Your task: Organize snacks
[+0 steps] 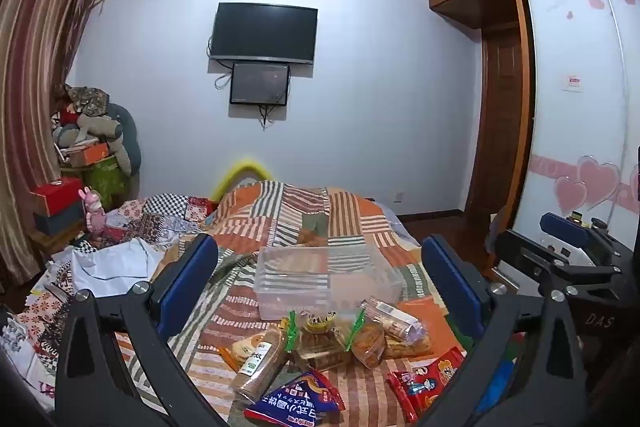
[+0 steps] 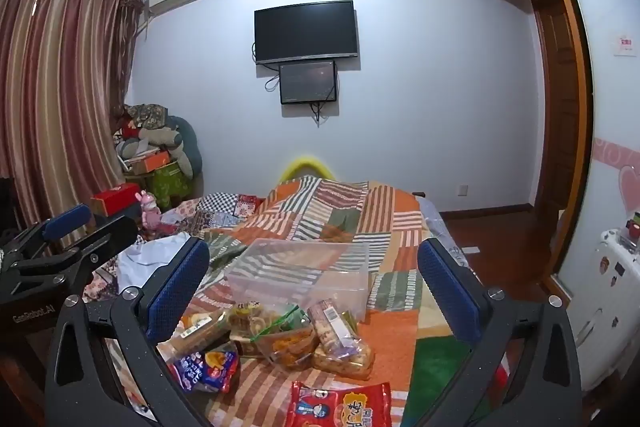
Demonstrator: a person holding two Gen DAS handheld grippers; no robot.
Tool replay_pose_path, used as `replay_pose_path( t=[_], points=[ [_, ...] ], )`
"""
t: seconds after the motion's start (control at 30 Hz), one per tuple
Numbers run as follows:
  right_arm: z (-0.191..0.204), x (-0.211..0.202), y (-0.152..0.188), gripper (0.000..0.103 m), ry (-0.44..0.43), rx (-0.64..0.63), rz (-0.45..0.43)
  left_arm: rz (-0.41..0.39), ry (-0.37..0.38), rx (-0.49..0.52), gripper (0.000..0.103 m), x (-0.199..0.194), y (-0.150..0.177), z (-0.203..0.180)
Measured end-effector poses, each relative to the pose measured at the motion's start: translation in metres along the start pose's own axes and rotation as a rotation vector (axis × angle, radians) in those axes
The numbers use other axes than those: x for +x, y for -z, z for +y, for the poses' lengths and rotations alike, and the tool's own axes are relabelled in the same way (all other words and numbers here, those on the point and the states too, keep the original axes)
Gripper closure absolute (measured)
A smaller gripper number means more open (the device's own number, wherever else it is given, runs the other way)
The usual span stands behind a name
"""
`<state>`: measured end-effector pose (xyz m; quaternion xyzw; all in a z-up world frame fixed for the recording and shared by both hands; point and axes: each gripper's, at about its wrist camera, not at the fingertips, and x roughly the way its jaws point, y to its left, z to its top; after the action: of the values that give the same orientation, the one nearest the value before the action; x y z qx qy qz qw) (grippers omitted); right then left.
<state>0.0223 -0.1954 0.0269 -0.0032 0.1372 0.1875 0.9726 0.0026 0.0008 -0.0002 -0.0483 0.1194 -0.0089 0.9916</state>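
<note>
- The left gripper hangs nearest the lens, its blue-padded fingers spread wide with nothing between them, tipped slightly down toward the clear plastic box.
- The right gripper stands just as wide and empty, also aimed a little downward at the box; in the left view it shows at the right edge, well to the side of the box.
- The snacks lie in a loose heap just in front of the box, on the near side: a brown biscuit pack, a green-edged bag of pastries, a clear bag of orange crisps and a long wrapped roll.
- Nearer still than the heap lie a blue packet and a red packet, flat on the cover.
- The box sits open and looks empty on the patchwork bedspread.
- Beyond the box, on the far wall, hangs a dark television.
</note>
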Motion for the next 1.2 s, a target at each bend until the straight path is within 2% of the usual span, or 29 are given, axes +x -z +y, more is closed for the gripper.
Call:
replay_pose_path(
  t=[0.23,0.27,1.2],
  points=[
    [0.0005,0.0003,-0.0007,0.000,0.000,0.010,0.009,0.029,0.045,0.003,0.000,0.0106,-0.0037,0.0028],
    [0.0012,0.0005,-0.0009,0.000,0.000,0.010,0.010,-0.007,-0.020,0.022,0.000,0.0062,0.0001,-0.0027],
    [0.0039,-0.0023,0.0002,0.000,-0.019,0.025,-0.005,-0.017,-0.022,0.020,0.000,0.0026,0.0022,-0.0009]
  ],
)
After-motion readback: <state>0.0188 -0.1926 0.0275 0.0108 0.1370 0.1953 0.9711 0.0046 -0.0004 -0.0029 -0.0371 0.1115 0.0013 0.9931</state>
